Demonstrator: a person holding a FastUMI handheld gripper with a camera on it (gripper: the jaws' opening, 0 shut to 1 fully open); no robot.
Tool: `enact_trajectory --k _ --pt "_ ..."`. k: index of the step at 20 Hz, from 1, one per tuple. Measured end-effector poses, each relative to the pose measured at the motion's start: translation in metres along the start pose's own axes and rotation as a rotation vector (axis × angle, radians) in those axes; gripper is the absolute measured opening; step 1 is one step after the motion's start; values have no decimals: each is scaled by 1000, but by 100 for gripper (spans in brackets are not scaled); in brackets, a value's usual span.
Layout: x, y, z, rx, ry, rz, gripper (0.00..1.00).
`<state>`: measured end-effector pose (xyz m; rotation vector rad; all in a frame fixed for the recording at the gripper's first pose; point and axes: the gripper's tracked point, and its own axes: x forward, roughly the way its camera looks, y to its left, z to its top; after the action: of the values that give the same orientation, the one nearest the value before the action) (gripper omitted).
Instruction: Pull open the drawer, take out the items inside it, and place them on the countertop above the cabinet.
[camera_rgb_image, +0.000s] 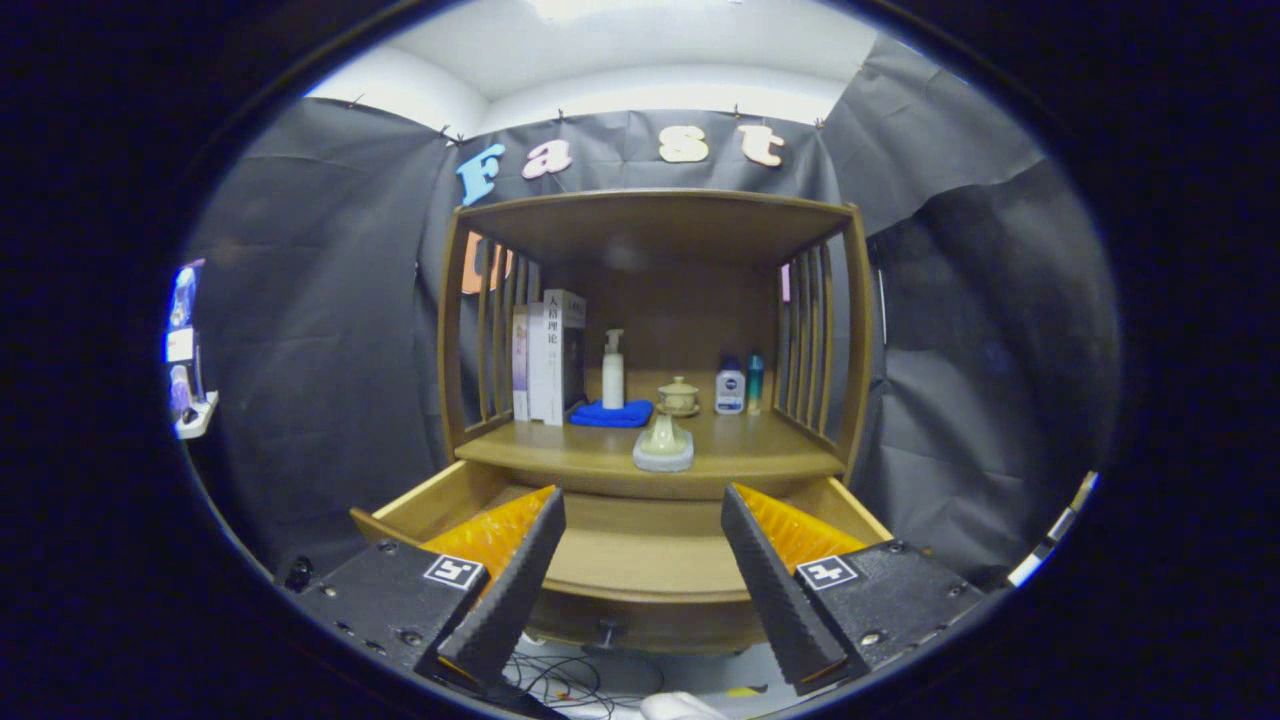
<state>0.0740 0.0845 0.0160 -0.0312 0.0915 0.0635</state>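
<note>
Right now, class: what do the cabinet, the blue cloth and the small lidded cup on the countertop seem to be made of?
Cabinet: likely wood, satin finish, with visible grain and warm brown tone.
Blue cloth: soft fabric, folded, matte.
Lidded cup: probably glazed ceramic, pale with a slight sheen.
The gripper is open above the pulled-out drawer.

We see our two-finger gripper (640, 590) with ribbed, wedge-shaped fingers (510, 590) set apart — each on a black housing (390, 600) bearing a square white marker and small screws.
</note>
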Motion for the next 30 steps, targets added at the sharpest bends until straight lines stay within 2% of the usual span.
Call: enact_trajectory --k 7,14,23,30 --pt "-10 -13 -77 1 29 -49 99" --pt "0 1 -132 -18 85 -41 99" --pt "27 12 -156 -1 121 -45 99" --pt "38 15 -161 -16 112 -84 99"
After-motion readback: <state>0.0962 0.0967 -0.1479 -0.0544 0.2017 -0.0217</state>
